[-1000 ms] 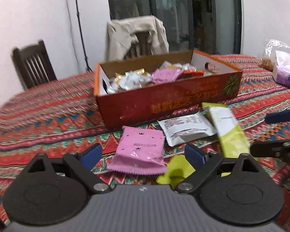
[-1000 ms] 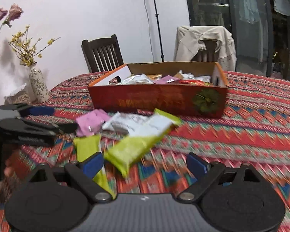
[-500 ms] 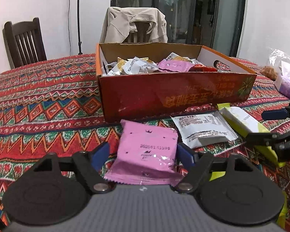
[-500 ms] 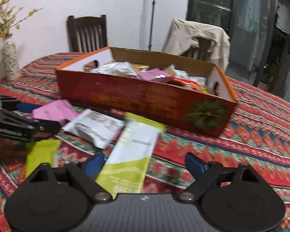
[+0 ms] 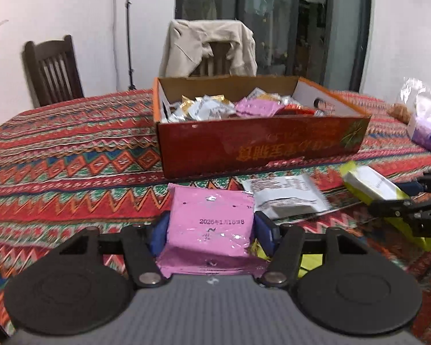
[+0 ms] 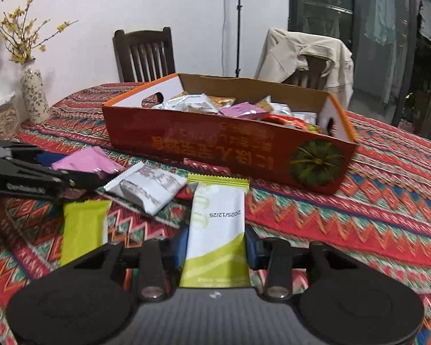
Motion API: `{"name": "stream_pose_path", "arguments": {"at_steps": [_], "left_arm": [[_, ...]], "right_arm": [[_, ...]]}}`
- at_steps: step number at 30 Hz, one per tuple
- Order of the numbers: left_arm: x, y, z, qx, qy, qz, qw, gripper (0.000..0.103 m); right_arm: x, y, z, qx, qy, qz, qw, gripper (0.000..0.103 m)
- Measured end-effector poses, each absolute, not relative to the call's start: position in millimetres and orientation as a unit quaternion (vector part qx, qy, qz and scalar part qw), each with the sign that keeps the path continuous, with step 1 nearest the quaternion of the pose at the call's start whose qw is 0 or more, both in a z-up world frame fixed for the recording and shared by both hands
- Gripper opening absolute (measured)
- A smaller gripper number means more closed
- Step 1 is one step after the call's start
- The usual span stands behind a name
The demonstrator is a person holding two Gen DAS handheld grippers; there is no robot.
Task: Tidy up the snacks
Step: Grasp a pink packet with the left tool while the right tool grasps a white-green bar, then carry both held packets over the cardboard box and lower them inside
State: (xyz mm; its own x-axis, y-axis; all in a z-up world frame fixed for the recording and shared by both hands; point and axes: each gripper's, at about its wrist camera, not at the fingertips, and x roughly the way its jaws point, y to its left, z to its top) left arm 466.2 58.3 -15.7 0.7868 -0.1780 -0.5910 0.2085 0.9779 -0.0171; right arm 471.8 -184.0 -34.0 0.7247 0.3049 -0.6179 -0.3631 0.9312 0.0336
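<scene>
A pink snack packet lies flat on the patterned tablecloth between the blue pads of my left gripper. Its jaws are closing and both pads touch the packet's sides. My right gripper is closing too, its pads against a green-and-white packet. Behind both stands the open red cardboard box holding several wrapped snacks. A white packet and a second green packet lie loose between the grippers. In the right wrist view, the left gripper shows at the left edge.
A wooden chair and a chair draped with a beige jacket stand behind the table. A vase of flowers sits at the table's far left. A plastic bag with a tissue pack lies at the right.
Both grippers moved in over their packets and their jaws narrowed from wide open to touching them: the left on the pink packet, the right on the green-and-white one.
</scene>
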Motion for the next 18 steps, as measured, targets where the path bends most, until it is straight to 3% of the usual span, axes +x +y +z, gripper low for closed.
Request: {"name": "stream_pose_path", "arguments": {"at_steps": [11,18], "left_arm": [[352,36,10,-0.049,0.298,-0.097,0.948,0.062],[298,16,21,-0.045,0.291,-0.101,0.95,0.062]], "right_arm": [[372,-243,-14,-0.034,0.297,0.162,0.94,0.038],[326,-255,-7,-0.026,0.278,0.17,0.945,0.038]]}}
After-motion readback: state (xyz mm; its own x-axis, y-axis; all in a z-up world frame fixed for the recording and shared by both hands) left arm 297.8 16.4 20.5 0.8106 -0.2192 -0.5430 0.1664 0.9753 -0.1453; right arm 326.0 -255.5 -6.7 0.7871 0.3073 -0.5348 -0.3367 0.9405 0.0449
